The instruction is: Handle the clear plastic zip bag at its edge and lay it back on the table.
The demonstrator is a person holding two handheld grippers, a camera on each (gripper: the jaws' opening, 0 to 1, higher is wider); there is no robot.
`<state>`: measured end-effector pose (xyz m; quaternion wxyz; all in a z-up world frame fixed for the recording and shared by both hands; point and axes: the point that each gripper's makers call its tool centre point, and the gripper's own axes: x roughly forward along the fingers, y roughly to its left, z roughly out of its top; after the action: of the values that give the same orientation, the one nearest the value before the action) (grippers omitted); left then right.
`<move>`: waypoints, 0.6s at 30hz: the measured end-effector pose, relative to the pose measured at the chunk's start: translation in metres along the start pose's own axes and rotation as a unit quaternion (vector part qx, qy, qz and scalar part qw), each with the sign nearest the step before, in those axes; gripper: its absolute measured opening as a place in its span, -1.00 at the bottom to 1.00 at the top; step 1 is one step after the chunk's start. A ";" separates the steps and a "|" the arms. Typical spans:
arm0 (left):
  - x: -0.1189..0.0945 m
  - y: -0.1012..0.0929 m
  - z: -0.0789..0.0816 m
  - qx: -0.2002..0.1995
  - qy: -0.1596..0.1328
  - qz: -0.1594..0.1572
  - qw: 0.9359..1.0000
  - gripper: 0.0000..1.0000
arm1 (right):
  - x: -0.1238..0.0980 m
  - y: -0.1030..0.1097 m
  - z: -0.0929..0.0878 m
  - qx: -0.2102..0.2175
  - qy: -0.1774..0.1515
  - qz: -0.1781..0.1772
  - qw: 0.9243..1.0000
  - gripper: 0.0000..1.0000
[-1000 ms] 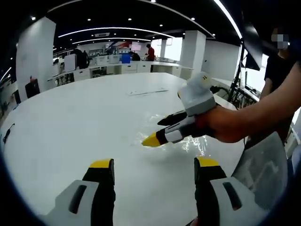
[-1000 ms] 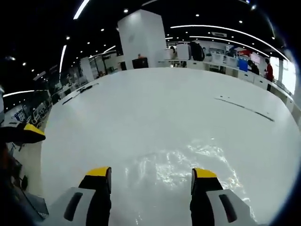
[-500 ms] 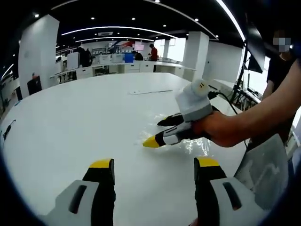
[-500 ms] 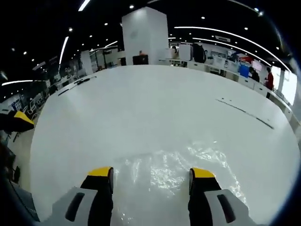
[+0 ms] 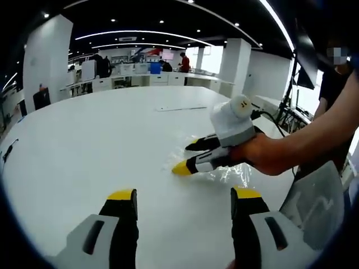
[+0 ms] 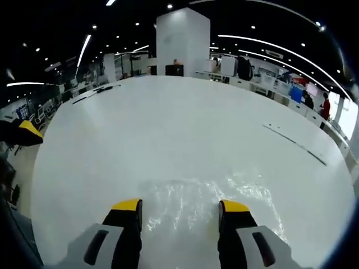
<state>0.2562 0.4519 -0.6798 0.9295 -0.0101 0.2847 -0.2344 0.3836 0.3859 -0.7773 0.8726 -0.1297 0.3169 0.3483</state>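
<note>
The clear plastic zip bag [image 6: 193,188] lies crinkled and flat on the white table [image 6: 168,123], its near edge between the fingertips of my right gripper [image 6: 180,206]. That gripper is open, its jaws standing apart over the bag. In the left gripper view the same right gripper [image 5: 188,156] comes in from the right in a person's hand, its yellow tips low over the bag [image 5: 224,172]. My left gripper [image 5: 184,196] is open, holds nothing and hangs above bare table [image 5: 101,140] short of the bag. One yellow tip of it [image 6: 25,131] shows at the left edge.
A long thin dark strip [image 5: 176,108] lies on the far part of the table [image 6: 294,144]. A person's arm [image 5: 314,140] and a grey chair back [image 5: 314,196] are at the right. A small dark object [image 5: 7,154] sits near the table's left rim.
The right gripper has come lower and closer over the bag's edge, and its jaws stand slightly nearer each other. The left gripper has hardly moved.
</note>
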 end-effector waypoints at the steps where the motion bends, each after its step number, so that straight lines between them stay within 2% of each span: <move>1: 0.000 0.000 0.000 0.000 0.000 0.000 1.000 0.33 | -0.001 -0.001 0.001 -0.001 -0.001 0.000 1.000 -0.04; 11: 0.000 0.003 -0.002 0.001 0.002 -0.001 1.000 0.32 | -0.003 -0.003 -0.003 -0.005 0.013 0.010 1.000 -0.31; 15: -0.001 0.003 -0.002 0.001 0.002 -0.001 1.000 0.31 | -0.001 -0.005 -0.002 0.003 0.018 0.013 1.000 -0.57; 18: -0.002 0.002 -0.001 0.005 0.002 -0.001 1.000 0.31 | -0.001 -0.001 -0.002 0.007 0.020 0.018 1.000 -0.66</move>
<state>0.2550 0.4543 -0.6794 0.9286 -0.0048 0.2858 -0.2368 0.3828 0.3832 -0.7782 0.8603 -0.1251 0.3390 0.3596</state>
